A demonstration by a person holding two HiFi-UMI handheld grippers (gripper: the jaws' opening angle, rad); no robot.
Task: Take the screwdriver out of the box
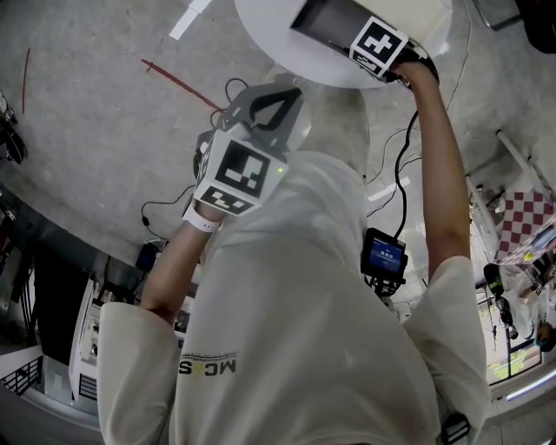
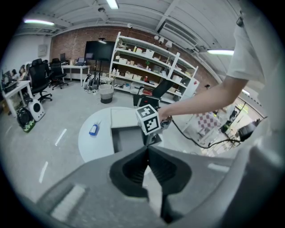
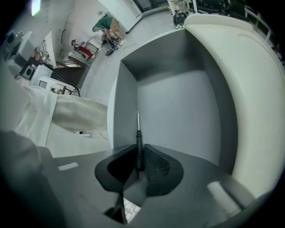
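Note:
The screwdriver [image 3: 138,138], with a black handle and thin metal shaft, lies inside the grey box [image 3: 178,102] near its left wall. My right gripper [image 3: 139,149] reaches down into the box. Its jaws stand slightly apart, one on each side of the handle, without clamping it. In the head view its marker cube [image 1: 380,43] shows at the box [image 1: 330,24], and the jaws are hidden. My left gripper [image 2: 148,149] is shut on nothing and hangs in the air short of the round white table [image 2: 95,144]. The head view shows the left gripper [image 1: 292,92] by the table's near edge.
A small blue object [image 2: 93,129] lies on the table left of the box [image 2: 127,133]. Cables [image 1: 169,209] trail over the grey floor. White shelves [image 2: 151,62] and office chairs [image 2: 40,80] stand at the back. Equipment [image 1: 512,287] crowds the right side.

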